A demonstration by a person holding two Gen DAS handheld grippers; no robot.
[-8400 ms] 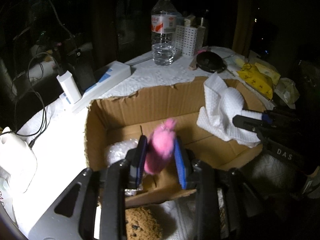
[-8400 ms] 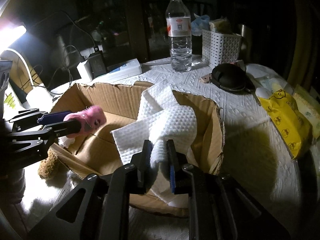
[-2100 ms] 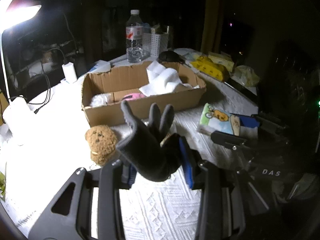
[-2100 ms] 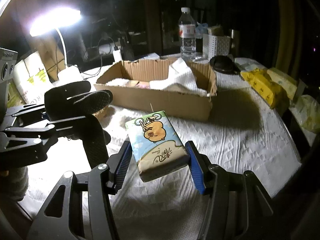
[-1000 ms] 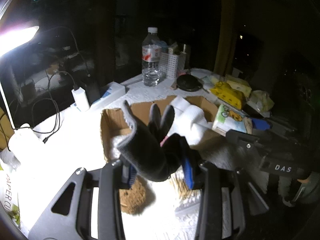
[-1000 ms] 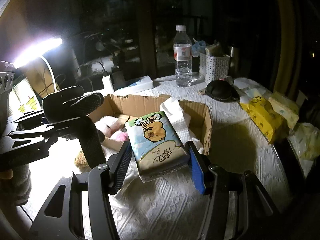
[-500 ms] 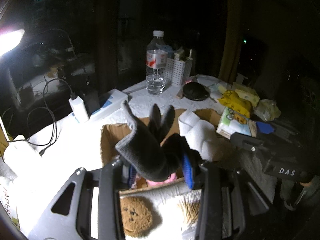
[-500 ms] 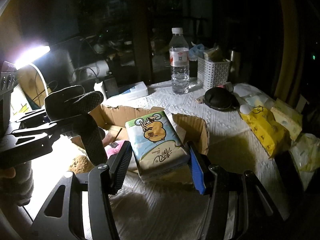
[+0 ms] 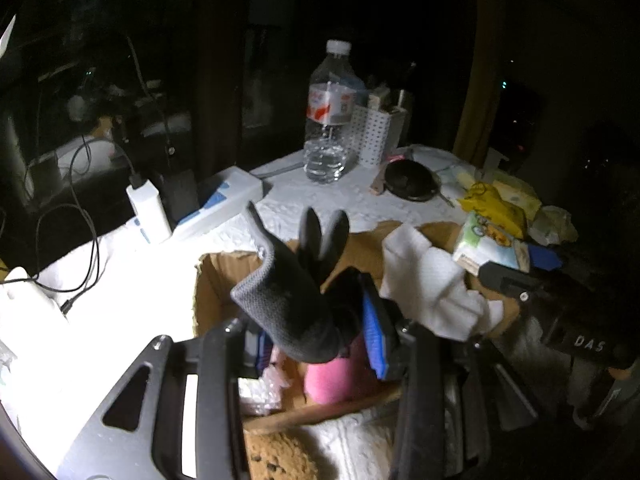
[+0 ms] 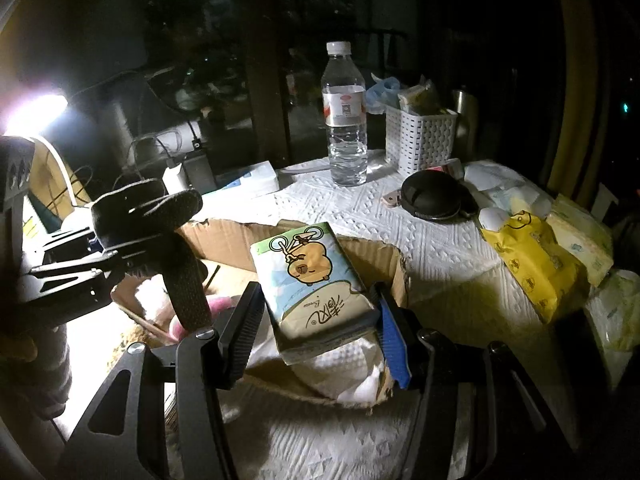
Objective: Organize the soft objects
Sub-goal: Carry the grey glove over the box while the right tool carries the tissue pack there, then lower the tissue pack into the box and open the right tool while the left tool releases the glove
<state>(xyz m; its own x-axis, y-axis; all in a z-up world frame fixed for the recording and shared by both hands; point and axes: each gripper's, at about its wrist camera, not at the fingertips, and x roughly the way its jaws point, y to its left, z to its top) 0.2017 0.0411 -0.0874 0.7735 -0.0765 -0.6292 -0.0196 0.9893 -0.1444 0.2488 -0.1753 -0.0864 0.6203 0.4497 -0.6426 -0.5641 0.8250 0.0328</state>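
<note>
My left gripper (image 9: pixel 316 340) is shut on a dark grey glove (image 9: pixel 288 300) and holds it over the near left part of the open cardboard box (image 9: pixel 216 268). A pink plush toy (image 9: pixel 340 376) and a white towel (image 9: pixel 432 292) lie in the box. My right gripper (image 10: pixel 320 316) is shut on a tissue pack with a cartoon capybara (image 10: pixel 308 280) and holds it above the box's right end (image 10: pixel 396 276), over the white towel (image 10: pixel 344 368). The glove also shows in the right wrist view (image 10: pixel 160 216).
A brown plush toy (image 9: pixel 276 456) lies on the white cloth in front of the box. Behind the box stand a water bottle (image 10: pixel 345 120), a white basket (image 10: pixel 420 140), a black pouch (image 10: pixel 434 196) and a charger (image 9: pixel 146 208). Yellow packs (image 10: pixel 532 260) lie at the right.
Both grippers have moved forward and closer to the box with their loads. The glove now hangs over the pink toy, and the tissue pack is over the towel.
</note>
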